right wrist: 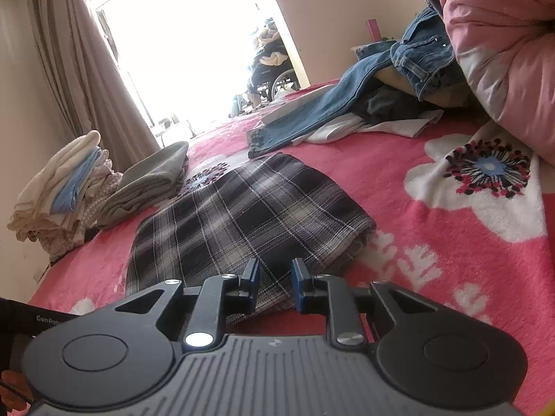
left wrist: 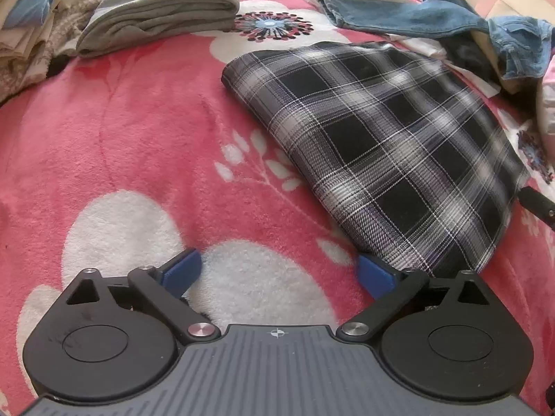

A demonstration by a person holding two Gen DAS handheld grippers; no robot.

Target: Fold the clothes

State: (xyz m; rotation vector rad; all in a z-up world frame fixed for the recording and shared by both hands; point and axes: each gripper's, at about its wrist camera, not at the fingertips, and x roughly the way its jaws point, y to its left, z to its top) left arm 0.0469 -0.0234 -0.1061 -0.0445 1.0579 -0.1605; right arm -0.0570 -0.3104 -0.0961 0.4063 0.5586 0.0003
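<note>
The window [right wrist: 180, 34] was too bright to see through, and the pink pillow [right wrist: 503, 52] was cut off.

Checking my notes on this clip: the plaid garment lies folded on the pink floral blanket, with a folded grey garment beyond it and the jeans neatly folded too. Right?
Not quite. The jeans are not folded; they sprawl loose in a heap, as the right wrist view shows. The plaid garment does lie folded on the blanket, the folded grey garment beyond it.

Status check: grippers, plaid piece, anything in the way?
Left gripper open, empty. Right gripper part open over plaid garment edge, grip unclear. Plaid lies folded on blanket. Nothing obstructing.
</note>
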